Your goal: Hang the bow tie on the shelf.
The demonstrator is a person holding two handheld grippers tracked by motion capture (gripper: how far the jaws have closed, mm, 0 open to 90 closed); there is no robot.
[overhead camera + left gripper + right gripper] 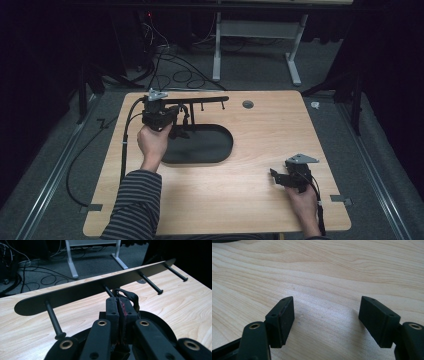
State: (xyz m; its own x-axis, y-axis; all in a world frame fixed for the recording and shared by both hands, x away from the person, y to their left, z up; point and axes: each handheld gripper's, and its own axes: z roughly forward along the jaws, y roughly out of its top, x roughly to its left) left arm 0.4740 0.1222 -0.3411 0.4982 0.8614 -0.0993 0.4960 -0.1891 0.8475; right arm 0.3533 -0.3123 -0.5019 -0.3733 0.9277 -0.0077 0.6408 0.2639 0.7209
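Note:
A black rack stands on a dark oval base point(212, 150) at the table's back left: a flat bar point(82, 293) with several pegs pointing toward me. My left gripper point(175, 119) is held up against the rack, above the base. In the left gripper view its jaws point(119, 301) are pressed together on a small black loop point(130, 296) that sticks out past the tips, just below the second peg point(108, 290). Reddish material shows between the pads. My right gripper point(276, 176) rests low over the bare wood at the front right, open point(325, 315) with nothing between the pads.
A round grey grommet point(248, 104) sits in the tabletop behind the rack. The left gripper's cable point(125, 145) runs down the table's left side. Beyond the far edge are floor cables point(175, 75) and white desk legs point(217, 50).

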